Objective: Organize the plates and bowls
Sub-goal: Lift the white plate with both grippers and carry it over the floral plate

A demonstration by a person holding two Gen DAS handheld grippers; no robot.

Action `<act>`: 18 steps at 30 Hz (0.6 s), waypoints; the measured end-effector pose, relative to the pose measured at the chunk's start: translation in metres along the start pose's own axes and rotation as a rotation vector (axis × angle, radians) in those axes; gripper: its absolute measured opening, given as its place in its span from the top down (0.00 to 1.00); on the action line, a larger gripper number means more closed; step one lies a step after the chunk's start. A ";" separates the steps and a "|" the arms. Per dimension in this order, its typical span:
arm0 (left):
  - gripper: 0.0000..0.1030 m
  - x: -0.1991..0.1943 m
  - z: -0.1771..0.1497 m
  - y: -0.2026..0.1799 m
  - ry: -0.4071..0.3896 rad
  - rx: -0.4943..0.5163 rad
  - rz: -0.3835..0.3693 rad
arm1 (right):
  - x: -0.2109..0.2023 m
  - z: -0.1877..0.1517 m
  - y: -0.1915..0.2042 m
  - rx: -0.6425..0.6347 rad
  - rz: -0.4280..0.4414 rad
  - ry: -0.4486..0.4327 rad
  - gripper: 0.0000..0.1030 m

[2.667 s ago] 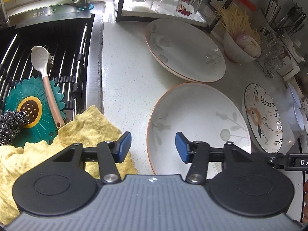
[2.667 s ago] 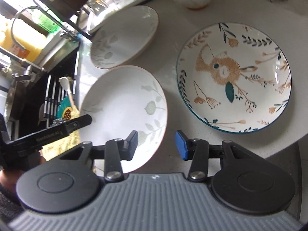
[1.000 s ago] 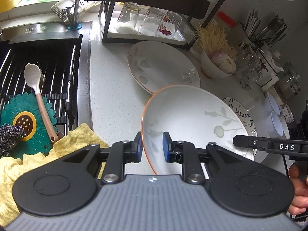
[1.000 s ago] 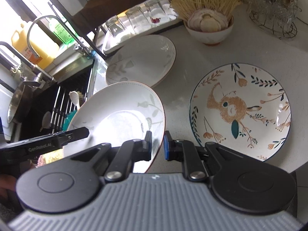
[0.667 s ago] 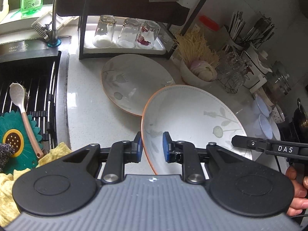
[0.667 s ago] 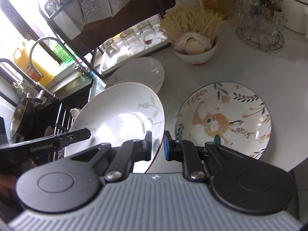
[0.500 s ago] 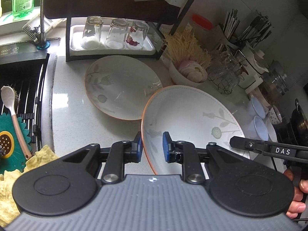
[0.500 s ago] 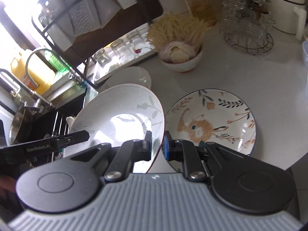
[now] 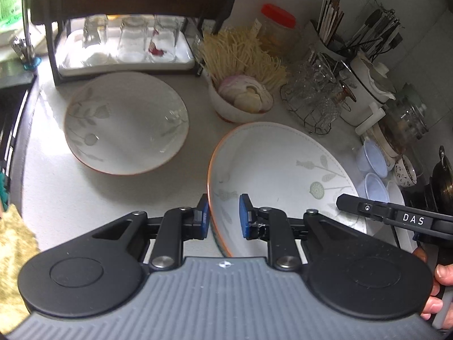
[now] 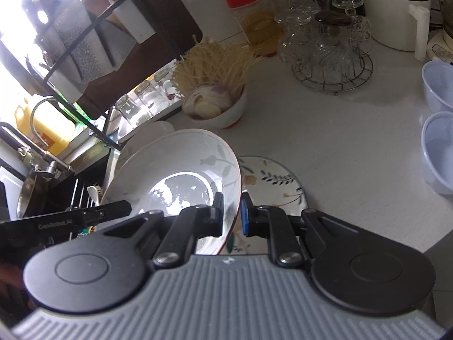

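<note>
Both grippers on one dish: the left gripper (image 9: 223,215) pinches the near-left rim of the white leaf-print plate (image 9: 283,175), and the right gripper (image 10: 231,212) is clamped on that plate's opposite rim, pads narrow on either side of the edge. Plate held off the worktop (image 9: 85,192), tilted, its hollow catching window glare in the right wrist view. Below and just right of it lies the floral plate (image 10: 271,178), flat on the worktop, partly hidden by the lifted one. A second leaf-print plate (image 9: 124,121) sits flat to the far left, just in front of the black rack (image 9: 53,56) with upturned glasses (image 9: 127,42). Behind the held plate: a white bowl (image 9: 229,107) with sliced onion and a spray of pale noodles, then a wire stand of glassware (image 9: 314,99). Two pale blue bowls (image 10: 438,113) stand at the far right, well apart from the plates. Yellow cloth (image 9: 14,238) at the near-left edge.
</note>
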State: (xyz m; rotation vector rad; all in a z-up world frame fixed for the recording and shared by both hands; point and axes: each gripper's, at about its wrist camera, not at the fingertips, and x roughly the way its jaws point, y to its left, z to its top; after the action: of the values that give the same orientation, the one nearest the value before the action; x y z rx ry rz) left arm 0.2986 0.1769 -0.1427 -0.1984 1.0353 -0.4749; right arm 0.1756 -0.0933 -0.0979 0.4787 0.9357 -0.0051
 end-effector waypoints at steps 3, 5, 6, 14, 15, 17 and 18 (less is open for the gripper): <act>0.77 0.014 -0.003 -0.014 0.024 0.006 0.009 | 0.001 0.003 -0.015 -0.016 -0.009 -0.001 0.85; 0.77 0.025 -0.005 -0.019 0.058 -0.004 0.007 | 0.005 0.003 -0.024 -0.026 -0.021 -0.001 0.85; 0.77 0.031 -0.007 -0.020 0.072 -0.015 0.005 | 0.008 0.003 -0.028 -0.031 -0.025 0.003 0.85; 0.77 0.067 -0.020 -0.027 0.133 -0.047 0.042 | 0.029 -0.005 -0.055 -0.057 -0.032 0.038 0.85; 0.77 0.069 -0.020 -0.028 0.135 -0.045 0.052 | 0.029 -0.005 -0.057 -0.053 -0.026 0.039 0.85; 0.77 0.074 -0.021 -0.028 0.146 -0.049 0.064 | 0.031 -0.007 -0.060 -0.053 -0.019 0.040 0.85; 0.77 0.076 -0.021 -0.027 0.151 -0.051 0.068 | 0.032 -0.007 -0.062 -0.053 -0.019 0.042 0.85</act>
State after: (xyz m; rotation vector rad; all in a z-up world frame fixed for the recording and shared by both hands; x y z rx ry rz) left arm 0.3051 0.1184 -0.2019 -0.1739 1.1995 -0.4066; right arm 0.1768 -0.1391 -0.1507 0.4217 0.9792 0.0123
